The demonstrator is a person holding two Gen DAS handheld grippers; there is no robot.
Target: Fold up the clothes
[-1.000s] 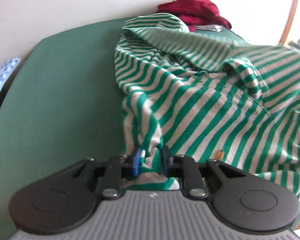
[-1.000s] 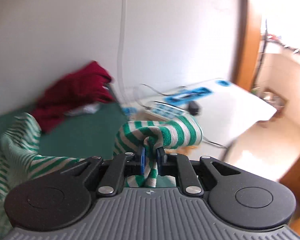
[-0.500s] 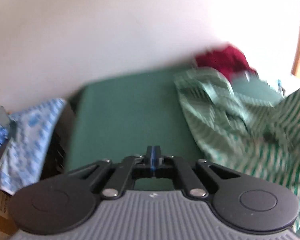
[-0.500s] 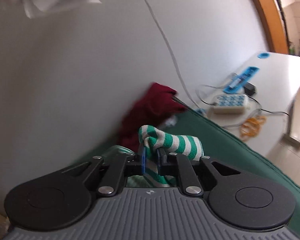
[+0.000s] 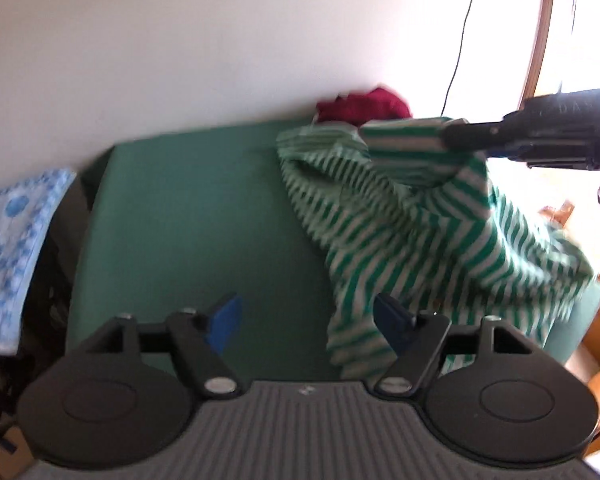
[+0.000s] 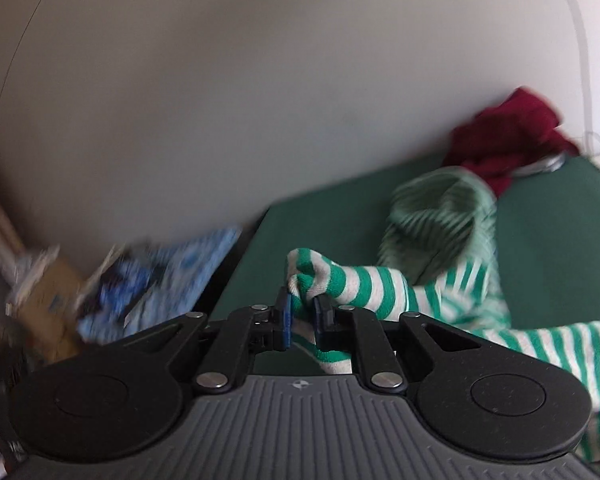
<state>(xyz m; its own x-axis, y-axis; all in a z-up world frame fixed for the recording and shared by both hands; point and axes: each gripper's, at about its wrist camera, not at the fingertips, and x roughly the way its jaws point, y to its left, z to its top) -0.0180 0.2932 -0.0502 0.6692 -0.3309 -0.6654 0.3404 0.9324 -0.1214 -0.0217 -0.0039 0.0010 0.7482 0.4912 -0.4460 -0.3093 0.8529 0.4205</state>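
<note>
A green-and-white striped shirt (image 5: 416, 224) hangs over the right half of the green table (image 5: 188, 216), lifted by one corner. My right gripper (image 6: 304, 312) is shut on a bunched striped edge (image 6: 340, 280) of it; in the left wrist view that gripper (image 5: 460, 136) comes in from the right, above the table. My left gripper (image 5: 308, 320) is open and holds nothing; its right finger (image 5: 392, 320) is close beside the shirt's lower edge.
A dark red garment (image 5: 364, 106) lies crumpled at the table's far edge against the white wall (image 5: 220, 40). A blue patterned cloth (image 5: 12, 240) lies off the table's left side. A cardboard box (image 6: 48, 300) sits beyond it. A cable (image 5: 460, 40) hangs down the wall.
My left gripper let go of the shirt's edge, shut empty, then opened wide. My right gripper lifted its corner of the shirt and swung it leftward over the table.
</note>
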